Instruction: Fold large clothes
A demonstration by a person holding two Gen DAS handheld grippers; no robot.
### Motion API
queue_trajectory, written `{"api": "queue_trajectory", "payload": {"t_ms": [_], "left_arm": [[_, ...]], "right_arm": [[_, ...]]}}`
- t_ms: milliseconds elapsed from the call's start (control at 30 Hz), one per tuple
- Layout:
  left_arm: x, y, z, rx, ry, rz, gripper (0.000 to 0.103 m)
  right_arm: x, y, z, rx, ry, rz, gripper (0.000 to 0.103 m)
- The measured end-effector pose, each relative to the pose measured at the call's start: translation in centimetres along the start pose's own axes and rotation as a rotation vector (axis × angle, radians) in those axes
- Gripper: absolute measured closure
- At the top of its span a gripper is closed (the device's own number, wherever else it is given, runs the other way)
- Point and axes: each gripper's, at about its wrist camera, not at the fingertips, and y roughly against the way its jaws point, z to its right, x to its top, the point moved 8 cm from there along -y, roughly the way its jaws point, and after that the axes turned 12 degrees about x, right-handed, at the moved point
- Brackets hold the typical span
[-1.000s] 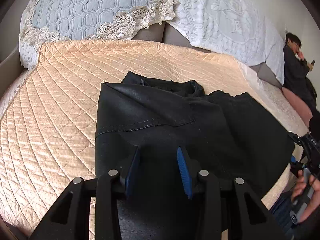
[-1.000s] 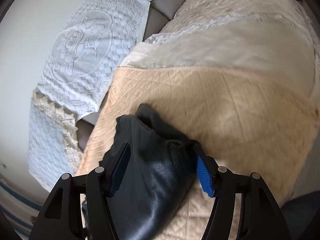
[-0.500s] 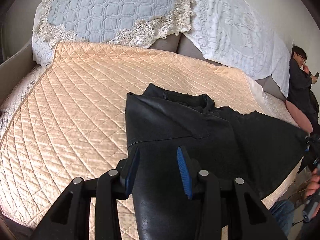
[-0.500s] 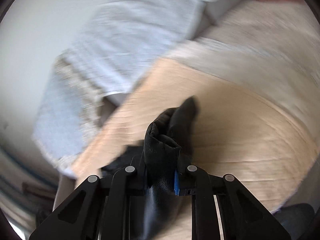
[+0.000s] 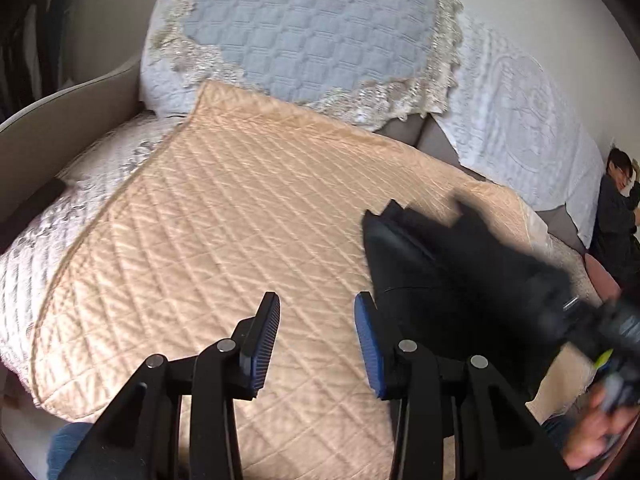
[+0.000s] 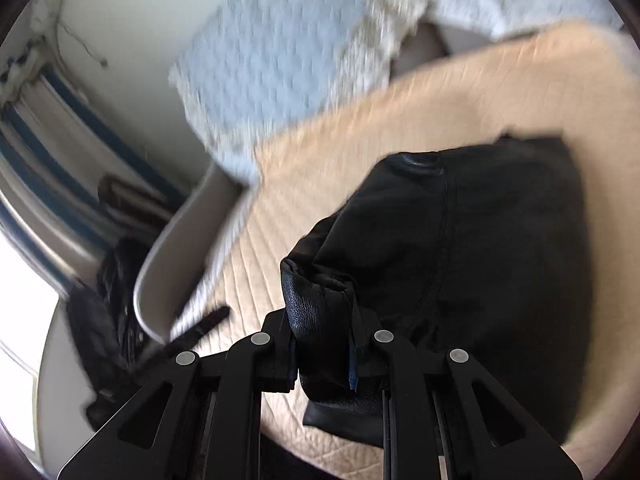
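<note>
A black leather garment (image 5: 440, 272) lies on the peach quilted bedspread (image 5: 200, 220), to the right in the left wrist view. My left gripper (image 5: 316, 304) stands open over bare quilt just left of the garment's edge, nothing between its fingers. My right gripper (image 6: 324, 320) is shut on a bunched fold of the black garment (image 6: 480, 240), which is lifted off the bedspread (image 6: 400, 120) while the rest lies spread behind it. That right gripper (image 5: 612, 332) also shows blurred at the right edge of the left wrist view, with a hand beneath it.
A light blue quilted pillow (image 5: 312, 28) and a white embossed pillow (image 5: 520, 112) lean at the head of the bed. A person in dark clothes (image 5: 616, 208) sits at the far right. A grey curved bed frame (image 5: 80, 96) borders the left; dark items (image 6: 104, 300) lie beyond it.
My right gripper shut on a fold of the black garment and swung it across with a roll. My left gripper shifted left off the garment onto bare quilt.
</note>
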Motion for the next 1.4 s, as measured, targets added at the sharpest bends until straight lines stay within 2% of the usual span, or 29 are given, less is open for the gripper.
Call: {"api": "queue_trajectory", "payload": {"t_ms": [33,100,200,300,367,433,533,633,700,733,767,833,900,933,1000,1100,1233,1300,1400], "left_arm": [[-0.1,0.2,-0.5,0.000,0.008,-0.001,0.063],[-0.3,0.4,-1.3,0.002,0.021,-0.006,0.063],[-0.5,0.6,-1.3,-0.016,0.023,-0.009,0.063],[-0.5,0.9,0.0,-0.050,0.003,-0.002,0.063],[-0.2,1.3,1.0,-0.072,-0.015,0.005,0.063],[0.2,1.9,1.7,-0.096,-0.026,0.021,0.063],[0.9,2.9,3.1,-0.133,-0.035,0.040,0.063],[1.0,3.4,5.5,-0.177,-0.054,0.035,0.063],[0.4,3.9,8.1,-0.244,-0.089,0.032,0.063],[0.0,3.8,9.4,-0.268,-0.111,0.036,0.063],[-0.6,3.4,10.5,-0.271,-0.139,0.043,0.063],[-2.2,1.5,11.6,-0.198,-0.198,0.034,0.063],[-4.6,-0.8,11.2,-0.142,-0.233,-0.008,0.064],[-5.7,-1.8,10.5,-0.125,-0.222,-0.031,0.064],[-6.9,-2.6,8.7,-0.129,-0.161,-0.060,0.062],[-7.1,-2.7,7.6,-0.160,-0.112,-0.097,0.059],[-6.9,-1.9,7.9,-0.125,-0.168,-0.079,0.058],[-6.5,-0.9,7.9,-0.120,-0.171,-0.084,0.061],[-4.3,1.4,8.2,-0.126,-0.166,-0.040,0.061]], "right_arm": [[-1.4,-1.5,0.6,-0.016,0.007,-0.033,0.085],[-2.0,-2.6,1.1,-0.031,0.000,-0.042,0.085],[-2.3,-2.3,-0.1,-0.047,0.067,-0.046,0.081],[-2.5,-1.5,-1.5,-0.023,0.075,-0.061,0.065],[-3.0,0.3,-2.8,0.026,0.087,-0.050,0.054],[-3.3,1.2,-3.8,0.044,0.109,-0.052,0.050],[-3.4,4.0,-4.0,-0.012,0.168,-0.030,0.050],[-1.6,7.7,-2.4,-0.106,0.152,0.086,0.050],[-0.6,9.7,-0.7,-0.178,0.136,0.146,0.050],[-0.2,10.2,0.1,-0.203,0.127,0.160,0.051],[0.0,10.3,1.3,-0.222,0.112,0.166,0.060],[0.0,9.5,3.0,-0.245,0.089,0.148,0.069],[-1.2,7.7,4.1,-0.241,0.091,0.097,0.072],[-2.1,6.5,5.0,-0.250,0.079,0.051,0.076],[-3.2,5.3,5.6,-0.265,0.099,0.023,0.076],[-3.6,5.4,5.9,-0.250,0.108,0.035,0.076],[-3.2,5.9,6.0,-0.245,0.112,0.011,0.076],[-2.6,7.3,5.4,-0.234,0.128,0.043,0.076],[-0.1,8.9,4.9,-0.288,0.182,0.117,0.076]]}}
